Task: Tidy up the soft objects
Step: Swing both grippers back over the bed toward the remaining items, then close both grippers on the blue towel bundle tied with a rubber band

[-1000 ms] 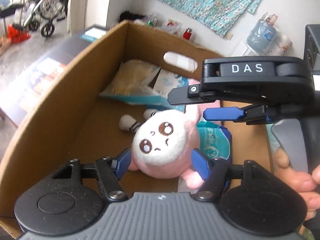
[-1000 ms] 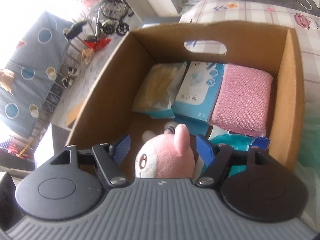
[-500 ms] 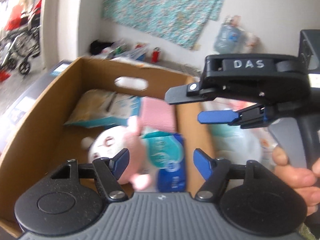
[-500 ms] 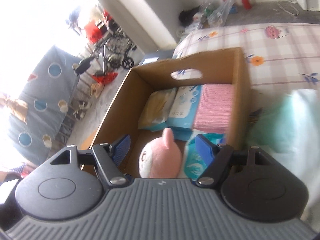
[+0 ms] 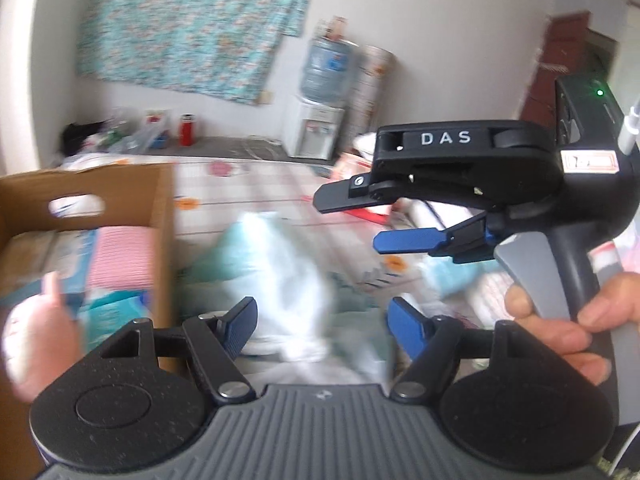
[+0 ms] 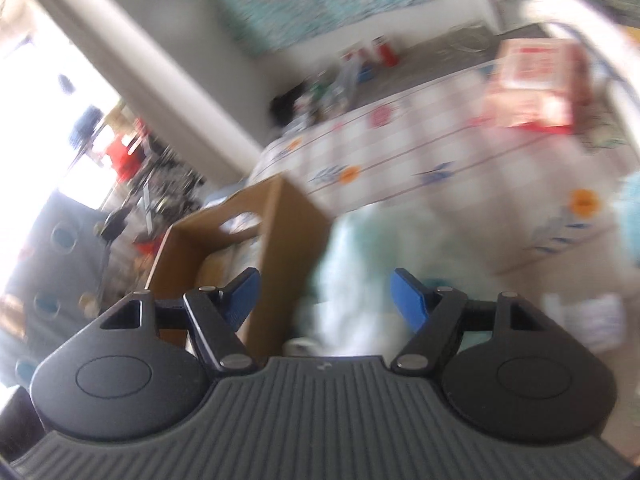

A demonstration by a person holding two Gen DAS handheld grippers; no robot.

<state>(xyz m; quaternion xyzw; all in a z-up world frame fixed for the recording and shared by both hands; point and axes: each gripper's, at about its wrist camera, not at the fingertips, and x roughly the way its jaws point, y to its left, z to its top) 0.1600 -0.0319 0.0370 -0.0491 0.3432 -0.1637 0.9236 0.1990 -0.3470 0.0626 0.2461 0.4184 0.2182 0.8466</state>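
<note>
- Both grippers have swung away from the cardboard box (image 5: 160,216), which a second ago filled each view and now sits at the left edge.
- Left behind in that box are the pink plush toy (image 5: 36,344), blurred at its near left corner, and a pink pad (image 5: 120,256) among pale blue packets.
- Next target, I judge, is the pale blue-and-white soft bundle (image 5: 280,280) lying just beside the box's right wall, straight ahead.
- Left gripper (image 5: 322,326): jaws apart, empty, having just opened a little further.
- Right gripper (image 6: 326,296): jaws apart and empty; a hand (image 5: 568,320) holds its handle in the left view.
- Underneath lies a checked, flower-printed bedsheet (image 5: 248,196).
- Beyond stand a water dispenser (image 5: 320,120), a turquoise wall cloth (image 5: 192,28) and floor clutter.
</note>
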